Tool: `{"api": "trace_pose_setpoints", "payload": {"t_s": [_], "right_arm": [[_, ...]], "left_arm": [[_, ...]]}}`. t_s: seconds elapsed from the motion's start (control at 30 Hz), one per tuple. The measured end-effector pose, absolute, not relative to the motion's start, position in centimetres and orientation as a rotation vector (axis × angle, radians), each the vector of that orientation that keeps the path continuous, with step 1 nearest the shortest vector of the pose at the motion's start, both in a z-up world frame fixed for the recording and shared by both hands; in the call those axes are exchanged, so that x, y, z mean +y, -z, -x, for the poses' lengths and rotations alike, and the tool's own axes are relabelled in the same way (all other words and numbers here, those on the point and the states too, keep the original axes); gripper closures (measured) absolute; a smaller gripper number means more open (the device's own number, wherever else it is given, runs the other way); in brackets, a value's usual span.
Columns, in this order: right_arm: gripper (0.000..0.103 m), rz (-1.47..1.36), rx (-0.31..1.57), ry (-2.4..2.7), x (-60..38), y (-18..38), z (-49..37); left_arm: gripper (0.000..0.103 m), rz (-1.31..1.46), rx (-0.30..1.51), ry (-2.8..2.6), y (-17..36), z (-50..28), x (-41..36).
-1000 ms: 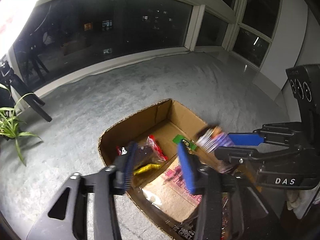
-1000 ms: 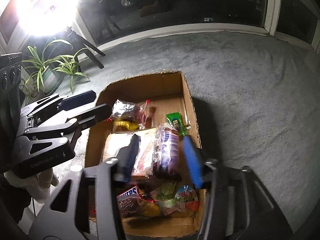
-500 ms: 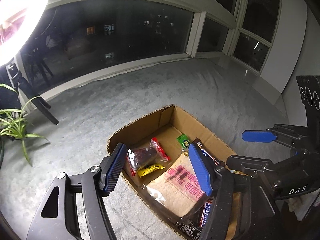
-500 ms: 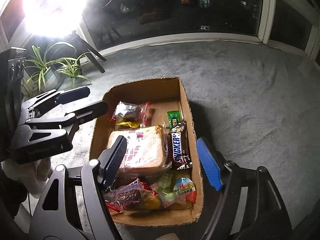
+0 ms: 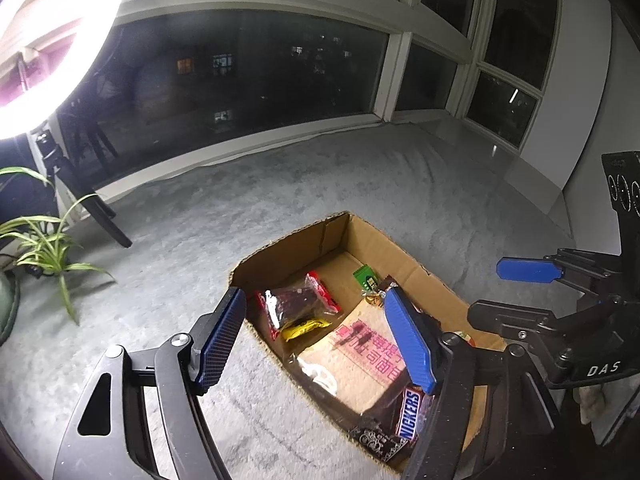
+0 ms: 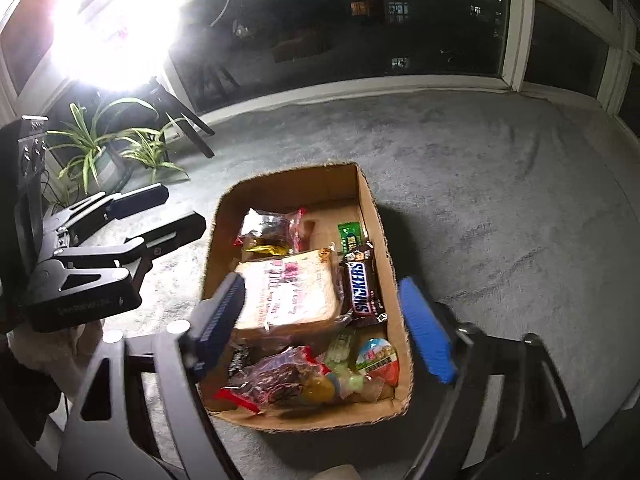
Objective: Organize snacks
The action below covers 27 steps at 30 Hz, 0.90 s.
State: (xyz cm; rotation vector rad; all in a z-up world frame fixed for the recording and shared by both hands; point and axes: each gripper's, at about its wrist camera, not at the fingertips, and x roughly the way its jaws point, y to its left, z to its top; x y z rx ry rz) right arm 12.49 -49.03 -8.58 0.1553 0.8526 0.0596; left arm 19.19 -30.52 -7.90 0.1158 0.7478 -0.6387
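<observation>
An open cardboard box point(image 6: 376, 216) point(image 5: 412, 252) sits on the grey carpet and holds the snacks. A bagged sandwich point(image 6: 286, 290) point(image 5: 360, 356) lies in its middle. A Snickers bar point(image 6: 362, 286) point(image 5: 410, 414) lies beside it along the right wall. A green pack point(image 6: 350, 234) and a red-edged clear bag point(image 6: 270, 228) point(image 5: 298, 304) lie at the far end. More wrapped sweets point(image 6: 320, 376) fill the near end. My right gripper point(image 6: 326, 334) is open and empty above the box. My left gripper point(image 5: 316, 340) is open and empty above the box's left side.
Potted spider plants point(image 6: 116, 142) point(image 5: 40, 232) stand at the left by a bright lamp point(image 6: 112, 20) and dark stand legs point(image 6: 188, 120). Dark windows point(image 6: 344, 28) line the far wall. Grey carpet point(image 6: 500, 200) surrounds the box.
My right gripper let go of the Snickers bar, which now lies in the box beside the sandwich. Both grippers opened wide and pulled back from the box.
</observation>
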Motion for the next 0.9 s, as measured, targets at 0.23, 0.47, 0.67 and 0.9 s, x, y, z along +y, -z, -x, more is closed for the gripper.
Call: {"api": "trace_pose_setpoints", "payload": {"t_s": [0.23, 0.47, 0.67, 0.9], "right_arm": [[0.018, -0.121, 0.803, -0.048, -46.9, 6.7, -10.6], [0.018, -0.117, 0.772, -0.021, -44.5, 5.1, -8.7], [0.017, -0.094, 0.75, 0.008, -42.3, 3.8, -7.4], [0.017, -0.077, 0.719, 0.042, -40.2, 2.8, -5.6]], "left_arm": [[0.031, -0.101, 0.731, 0.623, 7.0, -17.6, -28.5], [0.031, -0.068, 0.692, 0.591, 5.1, -15.7, -25.1], [0.03, -0.029, 0.661, 0.564, 3.5, -13.5, -22.0], [0.03, -0.029, 0.616, 0.526, 2.2, -10.6, -19.5]]}}
